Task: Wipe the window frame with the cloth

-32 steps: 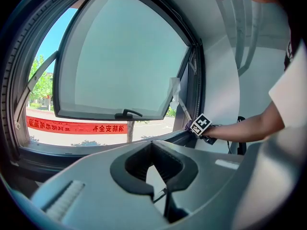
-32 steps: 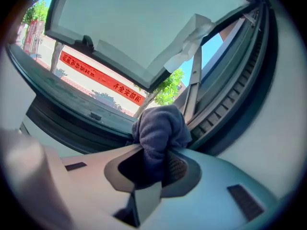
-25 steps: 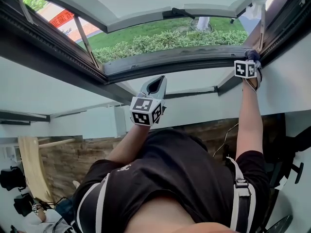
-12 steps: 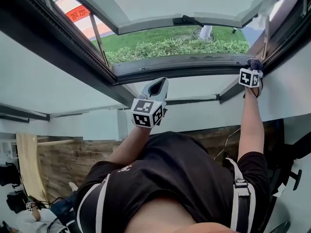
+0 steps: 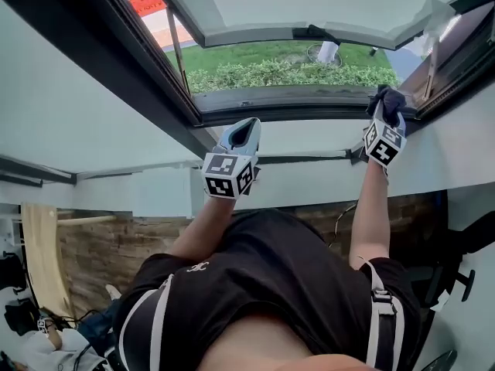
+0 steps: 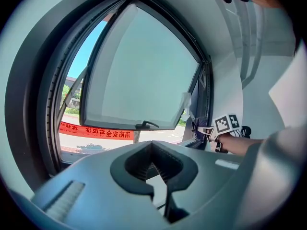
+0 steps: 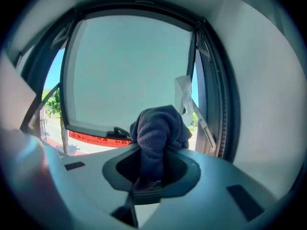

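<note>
Since a second ago the right gripper [image 5: 385,116] has slid a little lower and to the left in the head view, away from the far right corner, while the left gripper [image 5: 246,133] has hardly moved at all. The right gripper's jaws are squeezed tight on a dark blue cloth [image 5: 387,99], and the bunched end of the cloth sticks out past the tips. The cloth sits on the dark window frame [image 5: 294,101], at the right end of the bottom bar, and it looks like it is touching the bar there. The left gripper is held up in the air below the frame, well apart from the cloth. Its jaws are pressed together and nothing is between them. The swinging part of the window [image 5: 255,33] is pushed open to the outside, and green grass [image 5: 255,52] shows under it. I think the wiping is under way but not near done. Only the right corner has the cloth on it now. The long bottom bar and the left side look like they are yet to be wiped. No dirt shows, so I cannot say how clean any part is.
</note>
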Tool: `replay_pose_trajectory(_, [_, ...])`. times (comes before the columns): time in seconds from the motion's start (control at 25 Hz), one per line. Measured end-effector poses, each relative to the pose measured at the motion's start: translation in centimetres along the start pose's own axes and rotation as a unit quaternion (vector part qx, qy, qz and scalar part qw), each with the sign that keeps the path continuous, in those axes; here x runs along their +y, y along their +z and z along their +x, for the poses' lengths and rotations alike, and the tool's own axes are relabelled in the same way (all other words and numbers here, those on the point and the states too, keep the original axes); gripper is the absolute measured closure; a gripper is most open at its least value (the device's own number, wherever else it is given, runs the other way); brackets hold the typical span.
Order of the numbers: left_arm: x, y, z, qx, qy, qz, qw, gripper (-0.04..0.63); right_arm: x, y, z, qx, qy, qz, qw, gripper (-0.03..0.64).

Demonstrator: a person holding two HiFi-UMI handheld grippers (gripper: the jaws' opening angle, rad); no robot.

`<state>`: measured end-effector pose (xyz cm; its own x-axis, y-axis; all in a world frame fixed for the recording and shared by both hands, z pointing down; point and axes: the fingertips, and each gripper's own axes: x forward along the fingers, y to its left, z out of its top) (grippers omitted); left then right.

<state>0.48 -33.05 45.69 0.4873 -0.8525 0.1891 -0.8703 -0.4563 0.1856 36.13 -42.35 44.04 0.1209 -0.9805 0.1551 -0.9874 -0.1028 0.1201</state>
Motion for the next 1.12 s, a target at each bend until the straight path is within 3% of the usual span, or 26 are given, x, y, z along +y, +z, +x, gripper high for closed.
replay_pose_trajectory(0.32, [3.1,1.4,-4.7,-0.016,0.03,0.032,0.9989,0.588,11.7,5.4,-7.5,-0.091,0.081,0.066,0.99,0.534])
replay_pose_trajectory(0.6, [5.4,1.4,-7.1,-0.019,0.04,0.041,0.9982,0.588,20.9,3.5,-13.8,-0.118,0.155,0.085,0.977,0.534])
replay_pose_trajectory(1.12, [4.5,1.3,-8.2,-0.023,0.014,0.043,0.9987,0.588,23.1,3.6,-16.1,-0.117,0.188,0.096,0.97,0.534])
